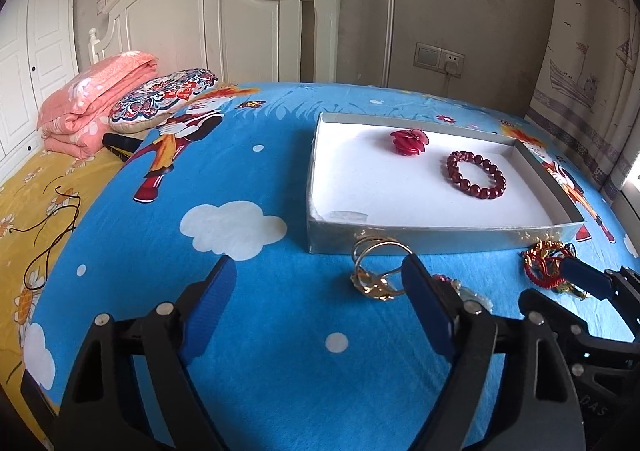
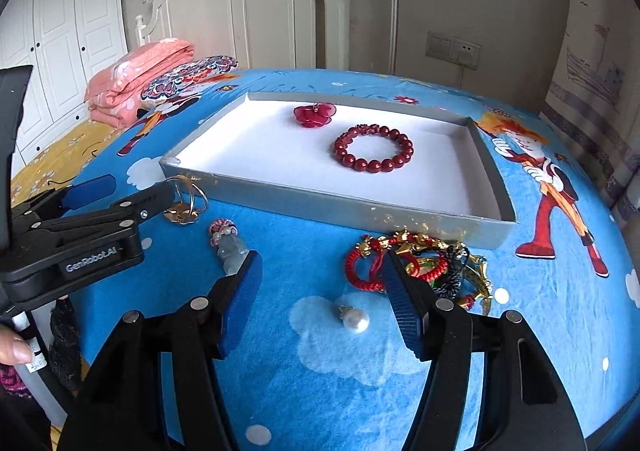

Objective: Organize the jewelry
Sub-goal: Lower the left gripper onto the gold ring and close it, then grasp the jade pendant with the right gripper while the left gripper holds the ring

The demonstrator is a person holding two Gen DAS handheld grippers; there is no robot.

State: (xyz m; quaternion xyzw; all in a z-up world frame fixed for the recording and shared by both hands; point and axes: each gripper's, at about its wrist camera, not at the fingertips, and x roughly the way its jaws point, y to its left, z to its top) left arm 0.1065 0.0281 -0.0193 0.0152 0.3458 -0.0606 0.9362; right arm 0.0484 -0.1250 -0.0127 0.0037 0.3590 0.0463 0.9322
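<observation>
Both our hand-held grippers, left (image 1: pixel 316 283) and right (image 2: pixel 320 293), hang released over the bed. The pearl (image 2: pixel 355 321) lies loose between the right fingers, short of the tray (image 2: pixel 340 207). We judge it light, hard and slippery, best pinched across its middle.

Both views are bright and evenly lit by soft daylight that seems to enter from the right of the grippers, where the curtain (image 1: pixel 592 63) glows pale at its lower edge. Shadows are faint: only a thin soft one lies inside the near wall of the white tray (image 2: pixel 486 179). The tray floor is nearly washed out. The fisheye lens bows the bedspread (image 1: pixel 256 187) into a dome and bends the wardrobe (image 2: pixel 68 35); black vignetting fills the corners. Things ahead of the grippers are sharp, while the outer edges look slightly soft and smeared.
</observation>
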